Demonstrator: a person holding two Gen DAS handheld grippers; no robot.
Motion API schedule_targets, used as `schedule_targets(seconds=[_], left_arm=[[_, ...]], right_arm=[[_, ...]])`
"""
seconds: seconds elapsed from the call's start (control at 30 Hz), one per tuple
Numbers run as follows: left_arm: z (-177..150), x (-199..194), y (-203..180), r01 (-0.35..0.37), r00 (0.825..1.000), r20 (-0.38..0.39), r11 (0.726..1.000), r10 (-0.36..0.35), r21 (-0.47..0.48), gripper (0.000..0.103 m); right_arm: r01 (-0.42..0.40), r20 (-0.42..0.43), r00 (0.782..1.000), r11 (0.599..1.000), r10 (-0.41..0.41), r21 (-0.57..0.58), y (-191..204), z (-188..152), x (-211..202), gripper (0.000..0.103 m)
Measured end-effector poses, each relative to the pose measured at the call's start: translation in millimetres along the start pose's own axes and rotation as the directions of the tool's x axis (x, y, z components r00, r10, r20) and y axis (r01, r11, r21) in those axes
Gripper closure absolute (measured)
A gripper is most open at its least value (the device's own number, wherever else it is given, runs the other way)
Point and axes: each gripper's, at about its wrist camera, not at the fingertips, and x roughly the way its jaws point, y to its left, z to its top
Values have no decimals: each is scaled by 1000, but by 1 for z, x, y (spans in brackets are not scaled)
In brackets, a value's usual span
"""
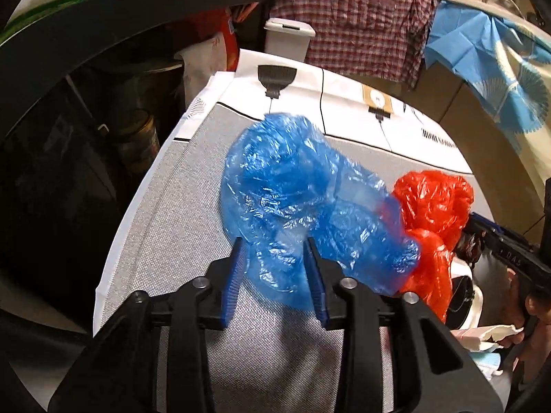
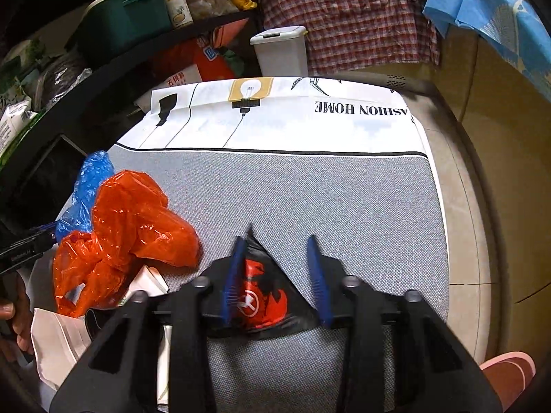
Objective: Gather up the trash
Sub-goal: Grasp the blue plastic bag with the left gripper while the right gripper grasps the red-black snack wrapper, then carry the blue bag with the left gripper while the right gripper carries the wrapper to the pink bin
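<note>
A crumpled blue plastic bag (image 1: 292, 199) lies on the grey tablecloth (image 1: 179, 227), its near edge reaching between the open fingers of my left gripper (image 1: 275, 247). An orange plastic bag (image 1: 434, 220) lies to its right; it also shows in the right wrist view (image 2: 124, 234), with the blue bag (image 2: 89, 186) behind it. My right gripper (image 2: 277, 244) is open over a black and red wrapper (image 2: 265, 296) that lies between its fingers. White paper scraps (image 2: 58, 344) lie under the orange bag.
A white lidded bin (image 2: 280, 51) stands behind the table. A checked shirt (image 2: 344, 10) and blue cloth (image 2: 489, 10) hang at the back. A dark shelf (image 2: 103, 58) with boxes and jars stands on the left. The floor (image 2: 482, 206) lies right of the table.
</note>
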Motion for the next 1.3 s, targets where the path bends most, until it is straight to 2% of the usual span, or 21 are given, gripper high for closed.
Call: schedule_targets(seconds=[0.07,0.23,0.33,0.77,1.3], left_arm=[[0,-1,-2,4,1000,-3,1000,-4,4,81],[2,-7,-5,-5,1000,9,1000,5,16,98],[3,-11,-7,-7,1000,18,1000,6,16,101],[7,-52,-10,-31,991,128,999,26,32,103],[-3,-120,-37,-23,966,257,997,4,74,103]], right_arm=[[-4,4,1000,1000,4,-2,0,-1,-2,85],[17,35,999,1000,-17,-9,1,0,-13,87],[26,60,998,1000,-26,-1,-1,3,-23,87],[42,141,989,999,-43,16,-4,5,-72,88],[76,224,972,997,-76,9,5,-15,-145,88]])
